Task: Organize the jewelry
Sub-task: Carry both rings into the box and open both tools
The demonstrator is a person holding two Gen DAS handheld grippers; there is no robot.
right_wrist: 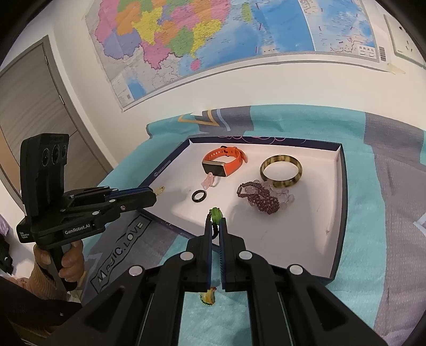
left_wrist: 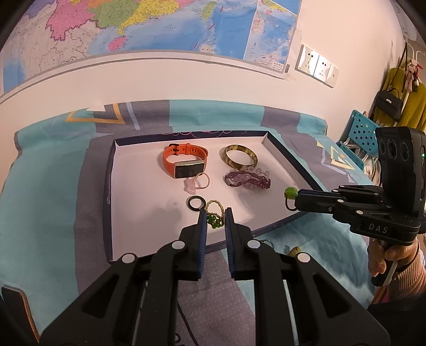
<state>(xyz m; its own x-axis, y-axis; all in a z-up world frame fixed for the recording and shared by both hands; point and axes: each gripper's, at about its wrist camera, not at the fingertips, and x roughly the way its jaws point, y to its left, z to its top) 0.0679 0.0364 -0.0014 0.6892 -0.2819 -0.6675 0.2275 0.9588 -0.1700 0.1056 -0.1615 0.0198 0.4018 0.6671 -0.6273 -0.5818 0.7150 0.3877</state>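
A shallow white tray [left_wrist: 133,191] [right_wrist: 306,234] on the bed holds an orange smartwatch [left_wrist: 185,162] [right_wrist: 223,161], an amber bangle [left_wrist: 240,156] [right_wrist: 281,171], purple bead bracelets [left_wrist: 247,179] [right_wrist: 262,197], a pink charm bracelet [left_wrist: 197,182] [right_wrist: 209,181] and a black ring [left_wrist: 197,203] [right_wrist: 199,196]. My left gripper [left_wrist: 215,218] [right_wrist: 157,192] is shut on a green-and-gold bead bracelet [left_wrist: 214,213], held over the tray's near edge. My right gripper [right_wrist: 216,222] [left_wrist: 294,199] is shut on a dark cord bracelet with a green bead [right_wrist: 215,214] [left_wrist: 290,193], held above the tray.
A small yellow-green trinket [right_wrist: 209,295] [left_wrist: 295,250] lies on the teal and grey bedspread [right_wrist: 386,186] near the tray's front edge. A map [left_wrist: 159,24] covers the wall behind. A blue perforated stool [left_wrist: 359,127] and hanging bags [left_wrist: 391,101] stand at the right.
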